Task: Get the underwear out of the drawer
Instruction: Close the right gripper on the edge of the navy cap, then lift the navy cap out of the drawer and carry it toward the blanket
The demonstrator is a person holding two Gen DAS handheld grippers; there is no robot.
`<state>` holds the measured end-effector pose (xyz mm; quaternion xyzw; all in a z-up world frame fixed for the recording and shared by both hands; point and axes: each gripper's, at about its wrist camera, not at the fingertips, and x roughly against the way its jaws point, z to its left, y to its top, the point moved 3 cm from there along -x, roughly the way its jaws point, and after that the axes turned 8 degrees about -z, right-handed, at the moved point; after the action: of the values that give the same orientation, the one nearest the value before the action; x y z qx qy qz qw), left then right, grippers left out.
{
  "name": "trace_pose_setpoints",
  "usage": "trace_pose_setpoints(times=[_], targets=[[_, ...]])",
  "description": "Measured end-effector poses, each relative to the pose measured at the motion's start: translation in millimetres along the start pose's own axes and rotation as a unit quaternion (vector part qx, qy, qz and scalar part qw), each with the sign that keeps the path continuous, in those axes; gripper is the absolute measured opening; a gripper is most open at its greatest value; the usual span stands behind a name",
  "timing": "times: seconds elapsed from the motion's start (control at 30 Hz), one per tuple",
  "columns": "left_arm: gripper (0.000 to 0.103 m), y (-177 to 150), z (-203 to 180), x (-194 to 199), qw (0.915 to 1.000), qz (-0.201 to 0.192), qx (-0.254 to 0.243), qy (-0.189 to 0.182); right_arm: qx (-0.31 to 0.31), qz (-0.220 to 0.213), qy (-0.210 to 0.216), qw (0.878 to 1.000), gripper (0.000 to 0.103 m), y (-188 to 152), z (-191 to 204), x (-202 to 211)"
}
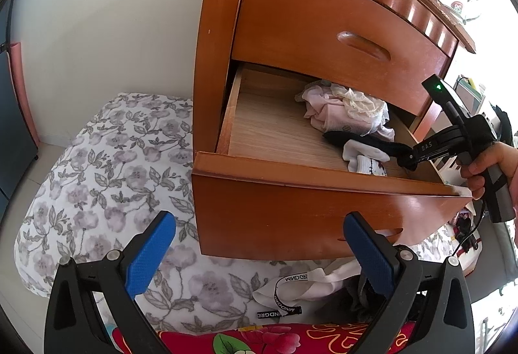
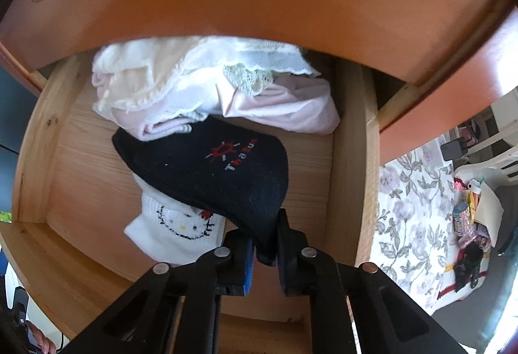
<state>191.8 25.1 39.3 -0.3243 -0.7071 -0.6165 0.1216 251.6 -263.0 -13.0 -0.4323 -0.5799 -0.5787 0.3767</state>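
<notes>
The lower wooden drawer (image 1: 323, 211) of a nightstand stands pulled out. Inside it, a black garment with a red sun print (image 2: 207, 166) lies over a white sock with a cat face (image 2: 181, 224). Behind them sits a pile of pale pink and white underwear (image 2: 210, 85). My right gripper (image 2: 265, 244) points down into the drawer, shut on the near edge of the black garment. The left wrist view shows that gripper (image 1: 408, 160) held by a hand at the drawer's right end, on the black garment (image 1: 356, 140). My left gripper (image 1: 259, 219) hangs open in front of the drawer, holding nothing.
The upper drawer (image 1: 323, 27) is closed and overhangs the pile. A bed with floral bedding (image 1: 113, 166) lies left of and below the nightstand. A white strap with black lettering (image 1: 301, 289) and red flowered fabric (image 1: 275, 339) lie under the left gripper. Small clutter (image 2: 469, 224) sits at the right.
</notes>
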Motion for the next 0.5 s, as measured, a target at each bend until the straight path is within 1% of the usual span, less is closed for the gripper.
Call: trace_pose_setpoints(times=[0.23, 0.37, 0.5], targets=[[0.103, 1, -3, 5, 1.0000, -0.003, -0.002, 0.000, -0.021, -0.033, 0.009, 0.999, 0.011, -4, -4, 25], [0.103, 2, -4, 6, 1.0000, -0.003, -0.002, 0.000, -0.030, -0.047, 0.021, 0.998, 0.011, -1, -7, 27], [0.103, 3, -6, 9, 1.0000, -0.007, -0.004, 0.000, -0.033, -0.067, 0.024, 0.997, 0.010, 3, -1, 42]])
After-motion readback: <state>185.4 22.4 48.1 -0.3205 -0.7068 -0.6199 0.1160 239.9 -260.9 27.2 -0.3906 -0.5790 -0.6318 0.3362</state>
